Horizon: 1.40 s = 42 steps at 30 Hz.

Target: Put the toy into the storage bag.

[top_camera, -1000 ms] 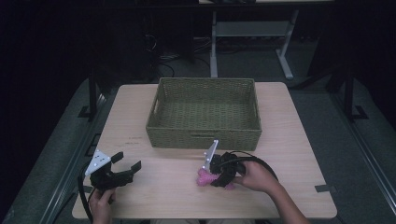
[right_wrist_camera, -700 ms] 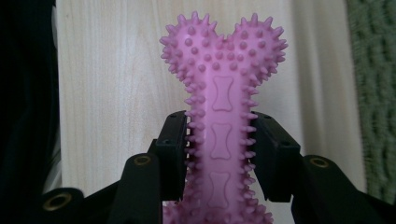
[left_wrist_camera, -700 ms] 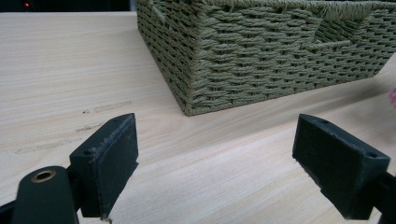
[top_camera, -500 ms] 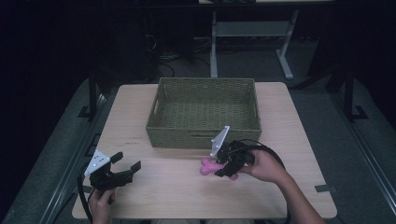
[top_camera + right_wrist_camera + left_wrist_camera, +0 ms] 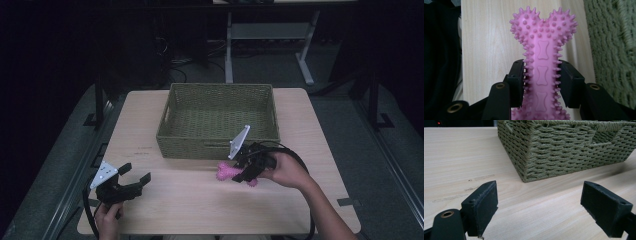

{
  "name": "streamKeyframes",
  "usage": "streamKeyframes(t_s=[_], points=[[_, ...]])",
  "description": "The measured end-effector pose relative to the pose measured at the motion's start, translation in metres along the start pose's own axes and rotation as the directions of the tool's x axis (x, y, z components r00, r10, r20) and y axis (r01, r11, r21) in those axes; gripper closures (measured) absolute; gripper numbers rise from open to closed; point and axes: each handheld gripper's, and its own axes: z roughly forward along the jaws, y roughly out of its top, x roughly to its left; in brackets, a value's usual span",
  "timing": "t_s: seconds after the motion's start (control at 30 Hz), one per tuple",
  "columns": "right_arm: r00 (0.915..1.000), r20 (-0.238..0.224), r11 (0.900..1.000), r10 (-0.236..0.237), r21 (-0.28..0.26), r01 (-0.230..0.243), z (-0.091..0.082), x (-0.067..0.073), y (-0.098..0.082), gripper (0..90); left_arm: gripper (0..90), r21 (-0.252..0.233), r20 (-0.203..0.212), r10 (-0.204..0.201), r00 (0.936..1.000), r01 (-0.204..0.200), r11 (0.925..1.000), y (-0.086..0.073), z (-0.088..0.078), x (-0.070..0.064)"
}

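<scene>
While the right gripper (image 5: 541,82) clamps the pink bone toy (image 5: 543,60), next move: carry it over the basket (image 5: 218,118); the left gripper (image 5: 541,207) waits open, empty.

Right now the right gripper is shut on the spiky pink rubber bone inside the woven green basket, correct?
Not inside. The right gripper is shut on the spiky pink rubber bone, but in front of the woven green basket, over the tabletop, as the high view shows.

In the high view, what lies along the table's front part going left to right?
Left gripper → pink spiky bone toy → right gripper, shut on the toy, → the person's right hand.
</scene>
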Motion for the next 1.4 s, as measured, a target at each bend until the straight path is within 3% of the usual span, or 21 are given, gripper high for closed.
streamKeyframes(t_s=[0.53, 0.87, 1.13, 1.4], points=[[0.9996, 0.008, 1.0, -0.027, -0.005, 0.027, -0.022, -0.009, 0.019, 58.0, 13.8, 0.001, 0.0, 0.006, 1.0, -0.006, 1.0, 0.0, 0.0, 0.0], [0.9996, 0.005, 0.999, -0.029, -0.045, 0.029, -0.037, -0.016, 0.027, 58.0, 13.8, 0.0, -0.001, 0.007, 1.0, -0.007, 1.0, 0.0, 0.0, -0.001], [0.9998, 0.016, 0.998, -0.014, -0.057, 0.015, -0.056, -0.03, 0.033, 58.0, 13.8, 0.001, 0.0, 0.008, 1.0, -0.008, 1.0, 0.0, 0.0, -0.001], [0.9997, 0.024, 0.999, 0.001, -0.044, 0.0, -0.062, -0.042, 0.034, 58.0, 13.8, 0.002, 0.002, 0.006, 1.0, -0.006, 1.0, 0.0, 0.0, -0.001]])
